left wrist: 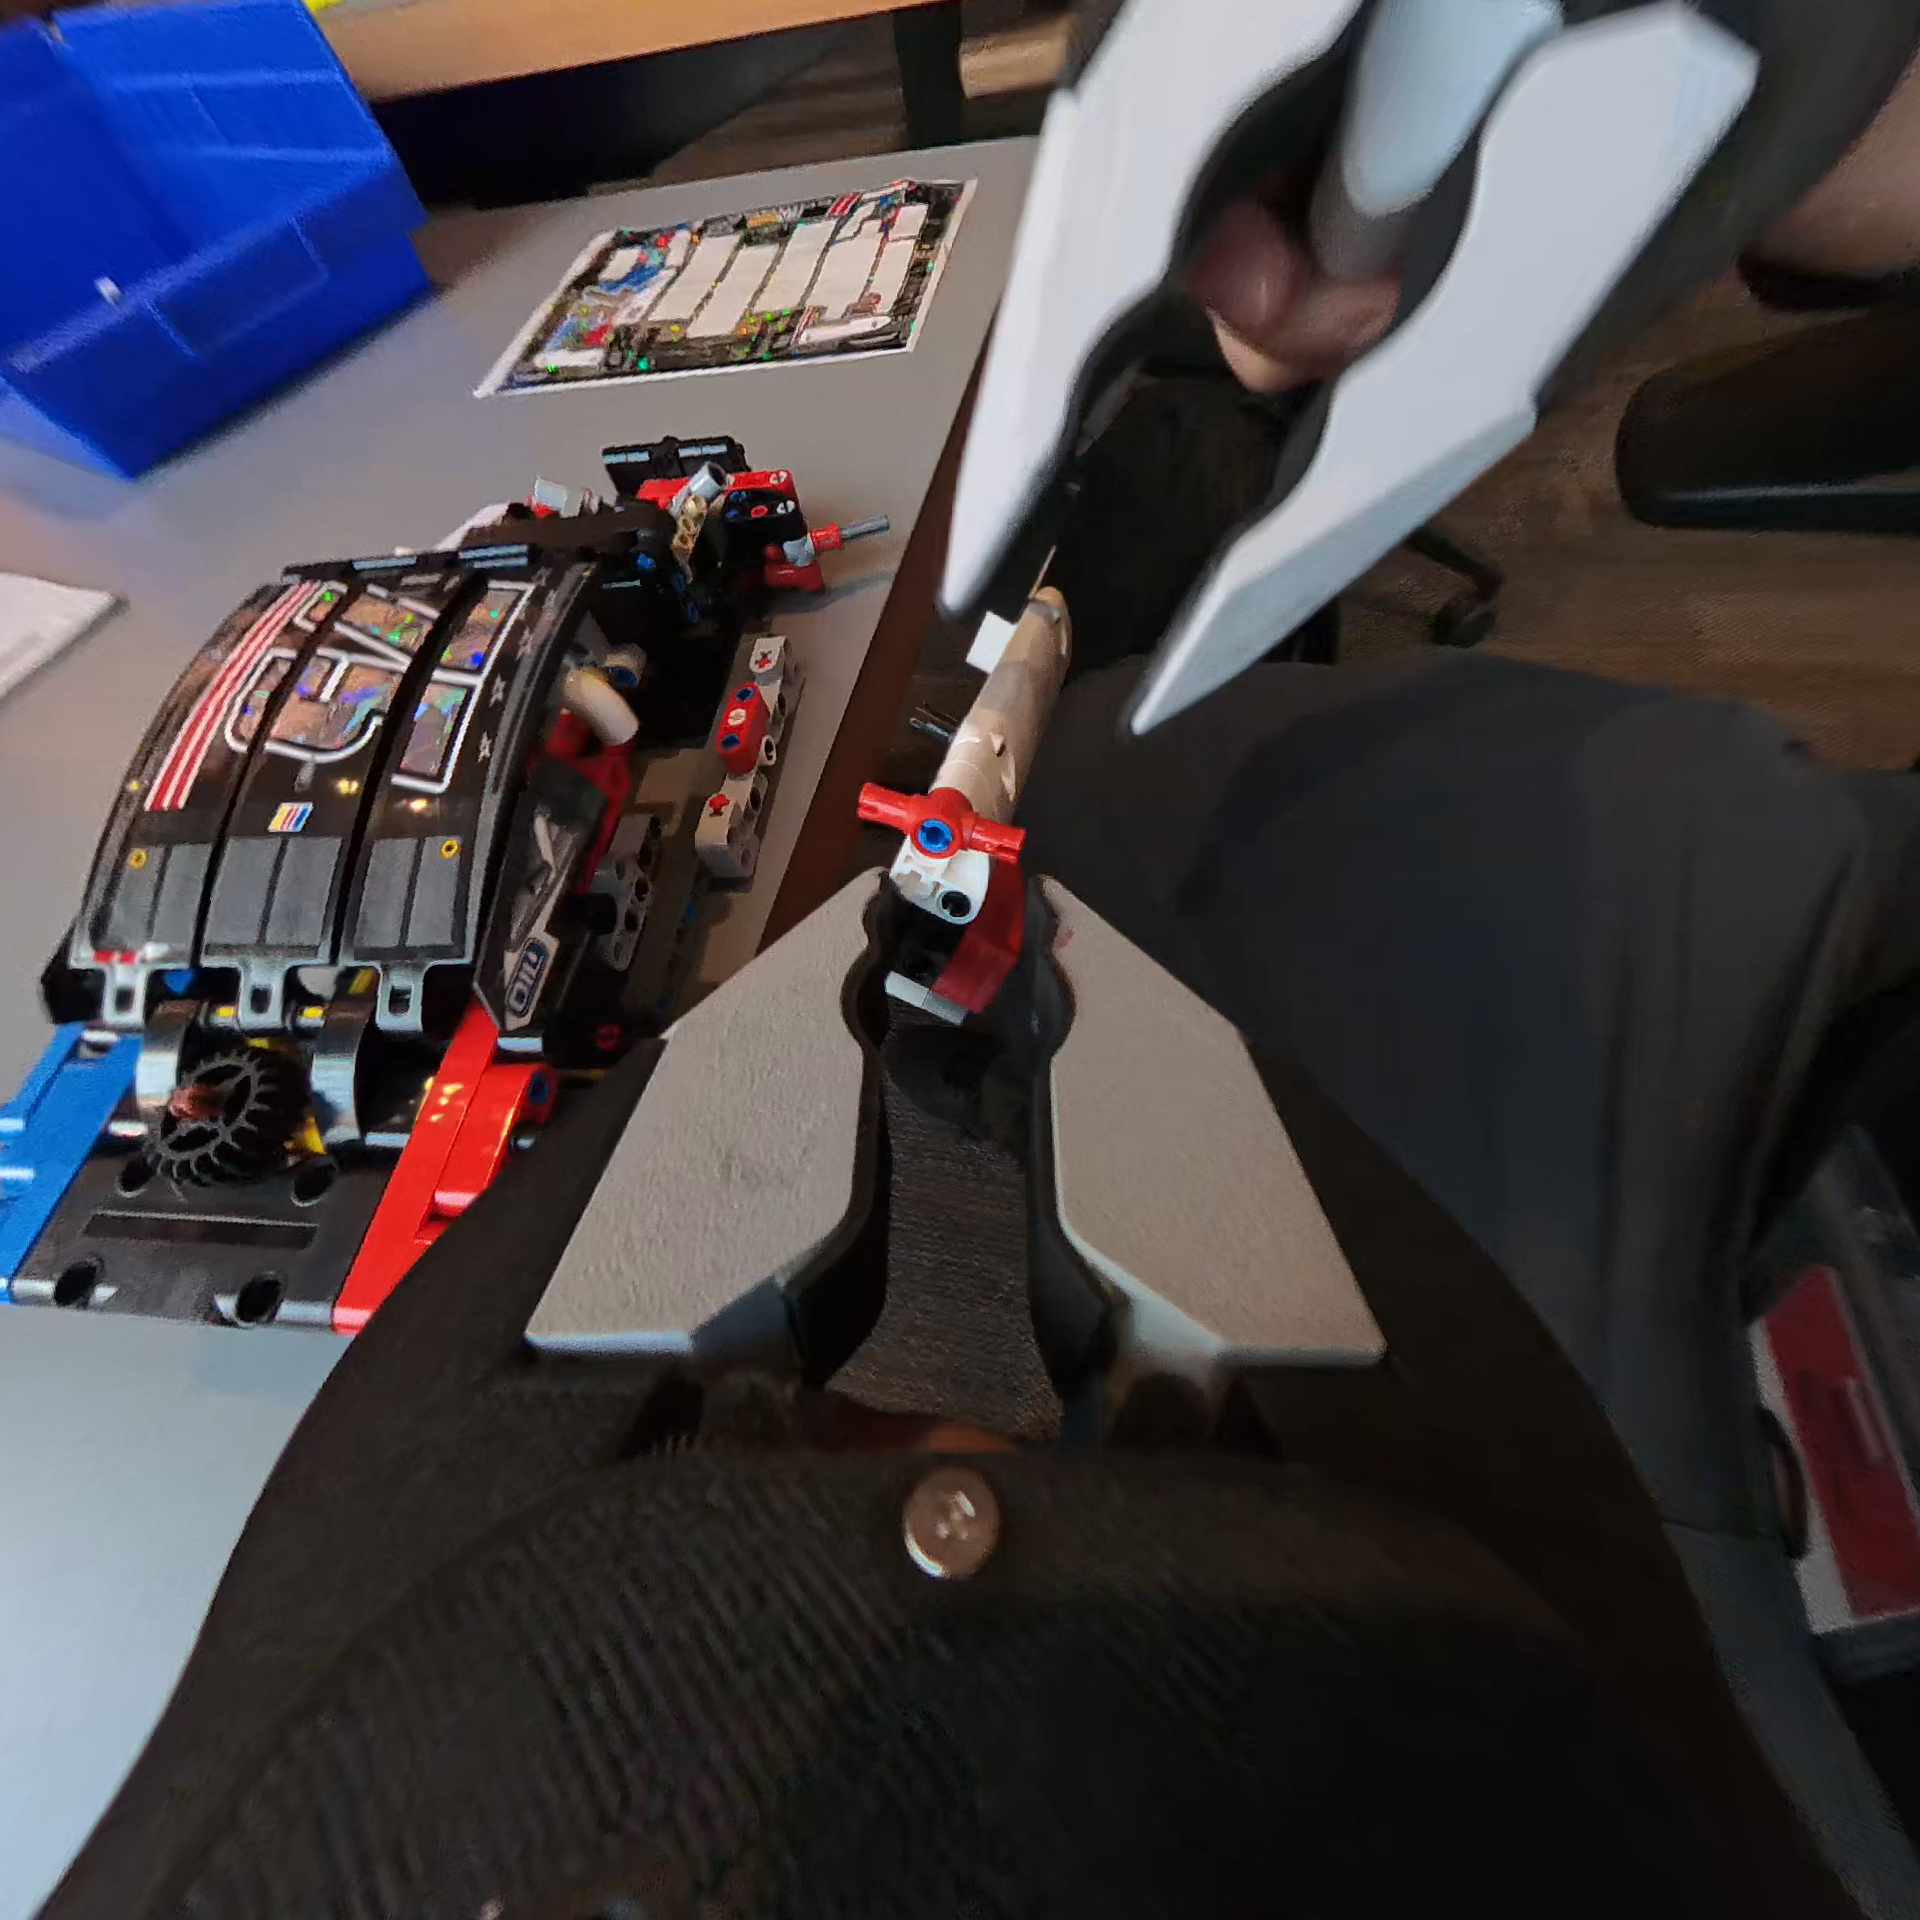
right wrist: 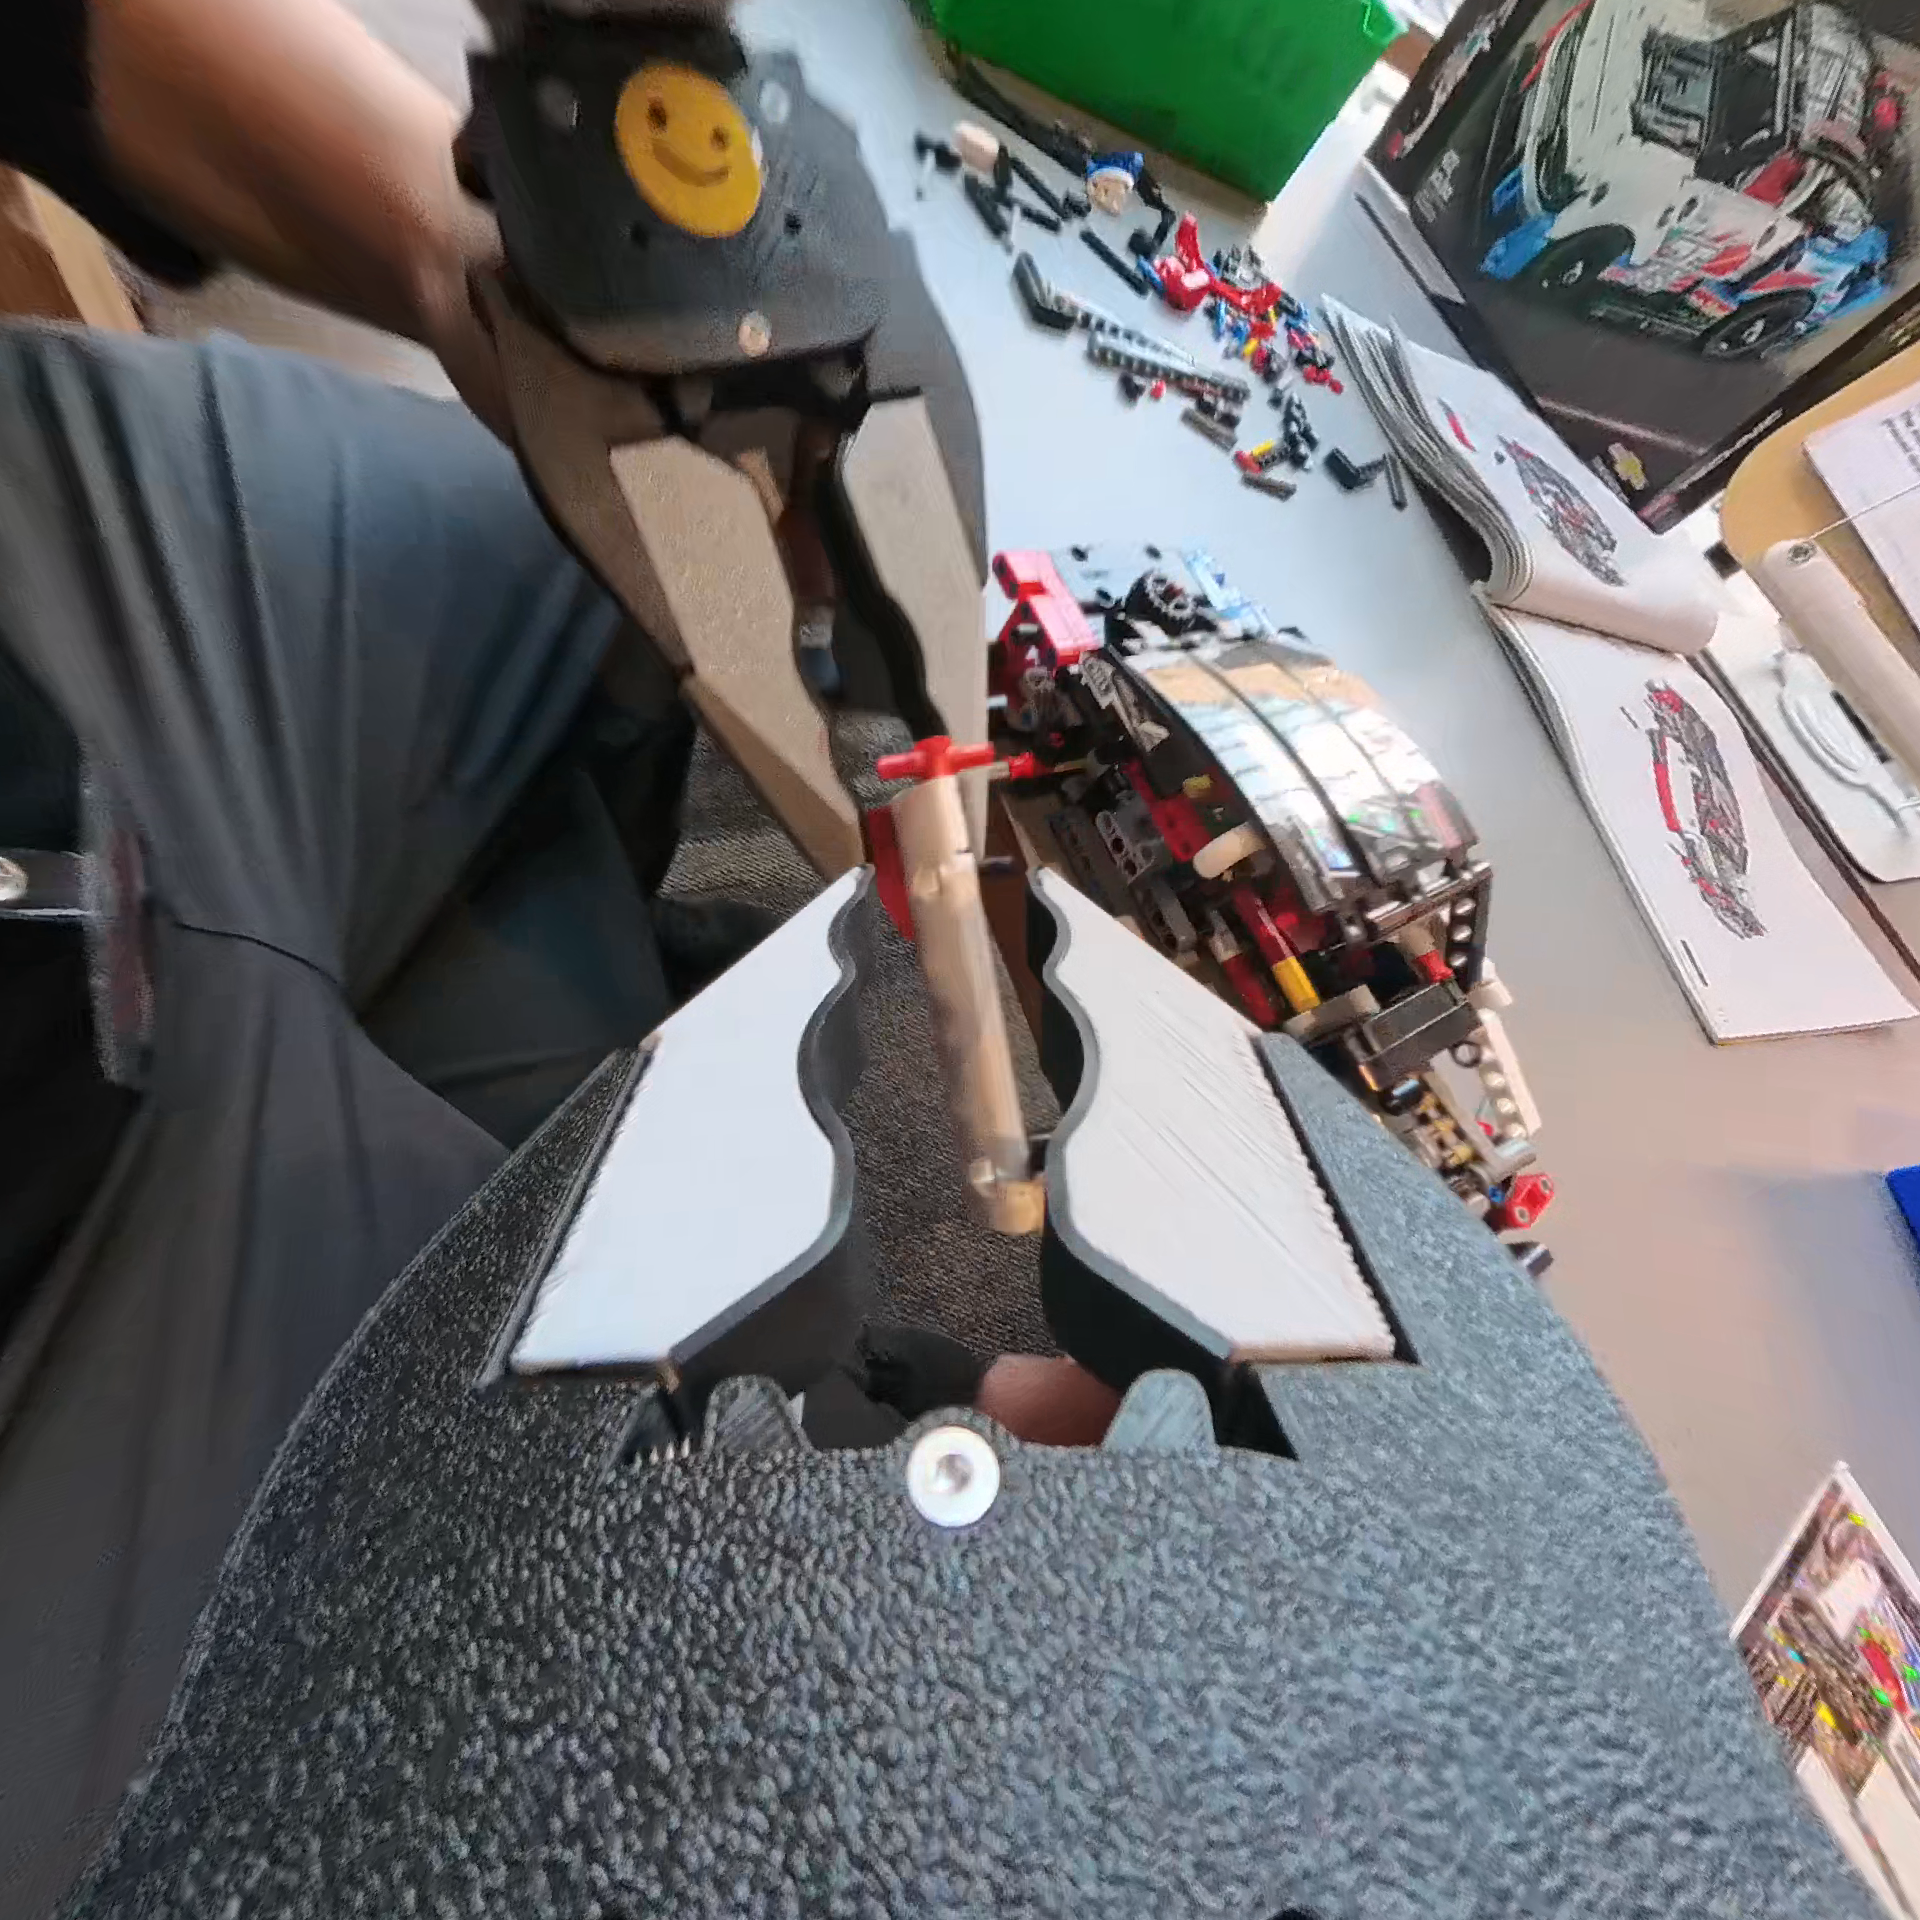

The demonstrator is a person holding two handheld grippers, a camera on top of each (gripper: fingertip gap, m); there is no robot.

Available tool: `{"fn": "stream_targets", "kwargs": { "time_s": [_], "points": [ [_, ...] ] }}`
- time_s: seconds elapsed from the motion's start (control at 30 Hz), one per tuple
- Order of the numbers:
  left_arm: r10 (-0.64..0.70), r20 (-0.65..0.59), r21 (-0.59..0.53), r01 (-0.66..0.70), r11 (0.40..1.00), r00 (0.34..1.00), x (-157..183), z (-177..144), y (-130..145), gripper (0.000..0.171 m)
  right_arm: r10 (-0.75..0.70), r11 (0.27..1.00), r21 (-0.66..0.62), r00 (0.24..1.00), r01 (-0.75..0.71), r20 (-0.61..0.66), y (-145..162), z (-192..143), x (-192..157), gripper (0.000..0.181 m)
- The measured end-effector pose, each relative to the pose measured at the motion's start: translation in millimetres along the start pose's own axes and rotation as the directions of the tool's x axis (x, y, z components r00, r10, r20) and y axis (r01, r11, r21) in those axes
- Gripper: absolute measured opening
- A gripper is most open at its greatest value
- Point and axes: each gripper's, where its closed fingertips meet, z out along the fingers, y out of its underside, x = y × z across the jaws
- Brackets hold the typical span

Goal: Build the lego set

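A small red-and-white sub-assembly (left wrist: 951,914) is pinched by the left claw (left wrist: 956,935) off the worktop (left wrist: 416,457), exposing its beam. The right claw (right wrist: 945,914) is spread around that beam, probably for regrasping.

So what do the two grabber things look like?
The left gripper has matte grey wedge-shaped fingers on a ribbed black body, with a yellow smiley badge. The right gripper has pale, wavy-edged fingers on a bumpy black body.

I see a grey table (left wrist: 343,468) over brown carpet (left wrist: 1662,644). A black office chair base (left wrist: 1455,582) stands beside it, and a wooden table (left wrist: 623,42) sits behind.
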Motion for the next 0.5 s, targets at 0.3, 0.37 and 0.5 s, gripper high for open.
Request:
{"fn": "stream_targets", "kwargs": {
  "time_s": [0.3,0.37,0.5],
  "points": [
    [0.041,-0.174,0.169,-0.011,0.986,0.984,26.5,-16.7,-7.5,0.022,0.239,0.955,0.129,0.949,-0.269,0.208,-3.8,-67.6,13.4,0.041],
    [0.001,-0.216,0.204,0.044,0.978,0.976,27.4,-23.7,-12.5,0.022,0.29,0.927,0.173,0.929,-0.332,0.231,-1.3,-70.3,12.1,0.041],
    [-0.053,-0.239,0.242,0.113,0.964,0.969,23.6,-29.4,-19.4,0.022,0.279,0.924,0.171,0.908,-0.342,0.312,-10.4,-61.4,-11.9,0.044]
  ]
}}
